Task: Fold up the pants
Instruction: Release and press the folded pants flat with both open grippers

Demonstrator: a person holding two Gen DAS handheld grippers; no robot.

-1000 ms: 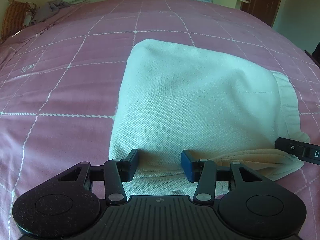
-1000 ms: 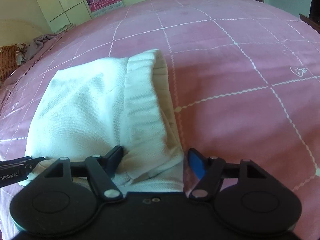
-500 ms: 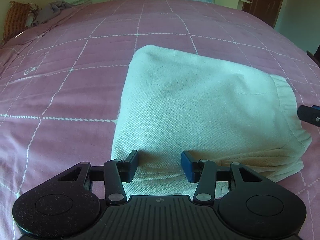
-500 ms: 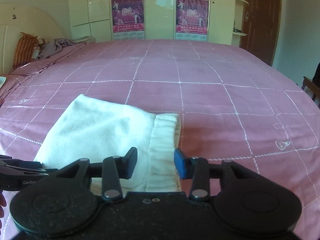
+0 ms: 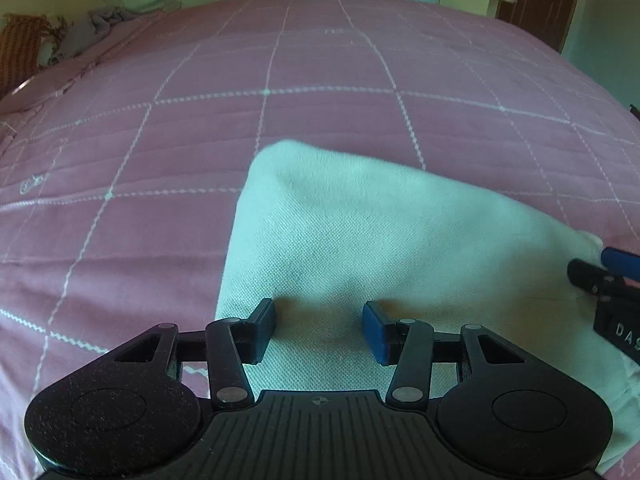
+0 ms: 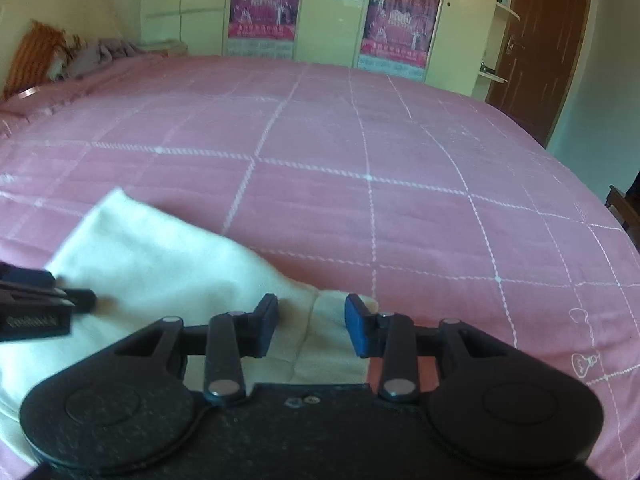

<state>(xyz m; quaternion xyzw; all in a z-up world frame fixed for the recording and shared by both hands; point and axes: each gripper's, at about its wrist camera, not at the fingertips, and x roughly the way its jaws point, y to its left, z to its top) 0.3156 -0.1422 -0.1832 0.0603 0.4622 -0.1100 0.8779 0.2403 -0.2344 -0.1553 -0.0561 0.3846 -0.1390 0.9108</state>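
Note:
The folded white pants lie on the pink checked bedspread. My left gripper holds their near edge. Its jaws are opening, with cloth still filling the gap between the pads. My right gripper has its pads against the bunched waistband end of the pants. Each gripper shows at the edge of the other's view: the right gripper at the far right, the left gripper at the far left. Both views are blurred by motion. Cloth trails back under both gripper bodies.
The bedspread stretches far ahead and to both sides. An orange cushion and grey clothes lie at the far left. Wardrobe doors with posters and a brown door stand beyond the bed.
The right jaws have narrowed onto the waistband, and that wrist has rolled level. Both grippers have moved forward with the near edge, so the far corner of the pants now sits closer to the fingers.

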